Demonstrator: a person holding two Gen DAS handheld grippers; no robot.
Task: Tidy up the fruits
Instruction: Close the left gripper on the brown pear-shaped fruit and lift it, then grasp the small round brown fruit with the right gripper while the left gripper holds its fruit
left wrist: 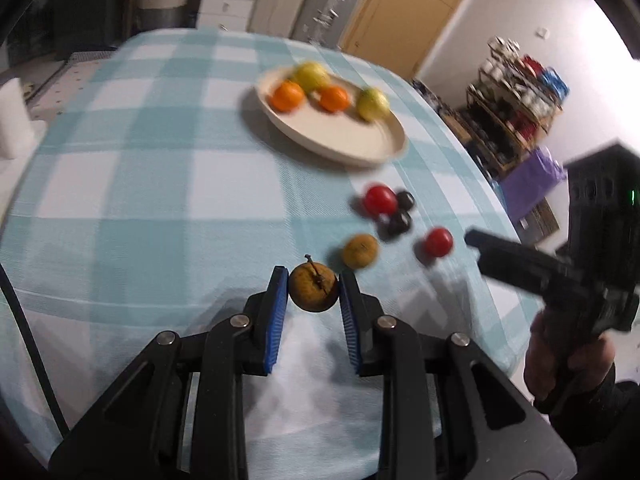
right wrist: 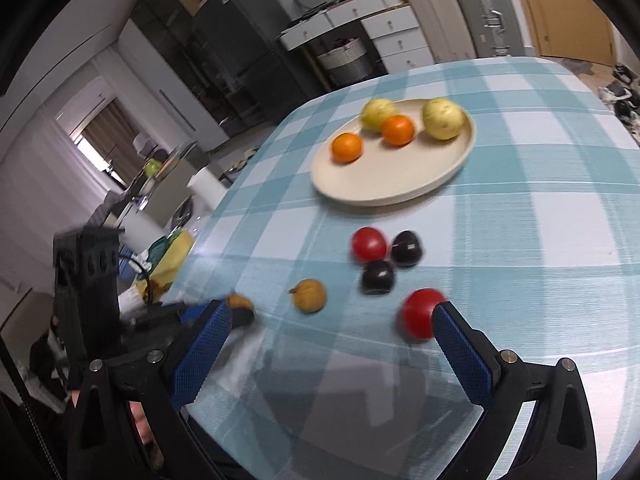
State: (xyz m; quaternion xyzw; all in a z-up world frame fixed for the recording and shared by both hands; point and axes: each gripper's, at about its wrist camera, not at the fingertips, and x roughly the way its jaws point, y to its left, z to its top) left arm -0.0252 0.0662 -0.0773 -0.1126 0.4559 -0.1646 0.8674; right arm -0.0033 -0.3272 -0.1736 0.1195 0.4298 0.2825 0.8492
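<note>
Fruits are sitting in two places on the checked tabletop (left wrist: 120, 184). Two oranges (right wrist: 347, 147) and two yellow-green fruits (right wrist: 441, 118) are resting on the cream plate (right wrist: 384, 188) in the upper middle of the frame. Red and dark round fruits (right wrist: 369, 245) are lying loose below the plate. The left tool (left wrist: 313, 286) is squeezing a brown fruit (left wrist: 313, 287) between its blue pads. The right tool (right wrist: 332, 314) is standing wide open, holding nothing, with one red fruit (right wrist: 418, 312) just beside its right finger.
</note>
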